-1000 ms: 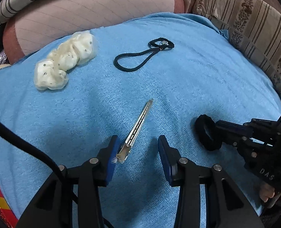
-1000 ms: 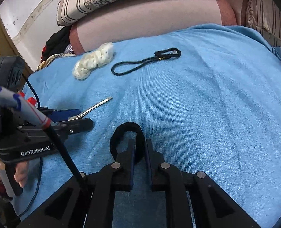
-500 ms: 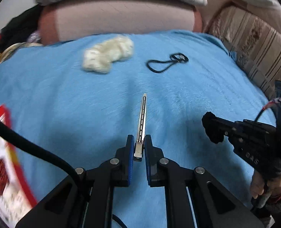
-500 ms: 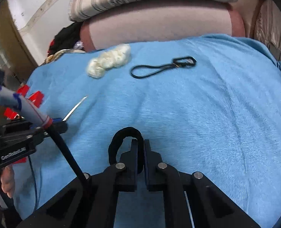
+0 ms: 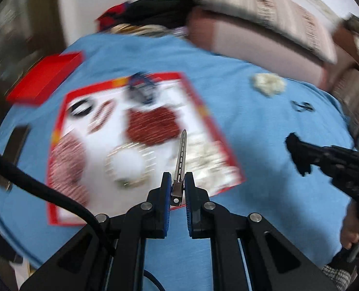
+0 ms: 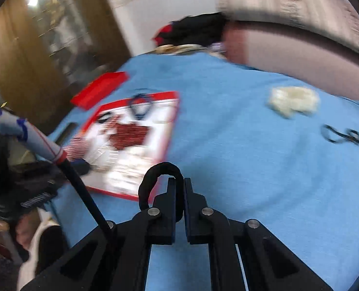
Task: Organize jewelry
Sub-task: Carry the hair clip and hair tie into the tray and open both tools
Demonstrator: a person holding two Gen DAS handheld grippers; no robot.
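The wide blue terry cloth (image 5: 264,126) covers the bed; the red-rimmed open box with a white lining (image 5: 198,101), already holding pieces of jewellery, now fills the left wrist view, whereas a second ago only its corner showed; both views have swung toward it and blur with the sweep. The left gripper (image 5: 178,189), whose jaws stood apart around the long silver metal hair clip (image 5: 181,157) a second ago, is now clenched on the clip's hinged end and carries it over the box. The right gripper (image 6: 178,194) is clamped on the black fabric hair loop (image 6: 155,179), lifted near the box's corner; both pieces look ready to be set inside. The cream dotted scrunchie (image 6: 293,100) and thin black cord loop (image 6: 341,134) remain on the cloth.
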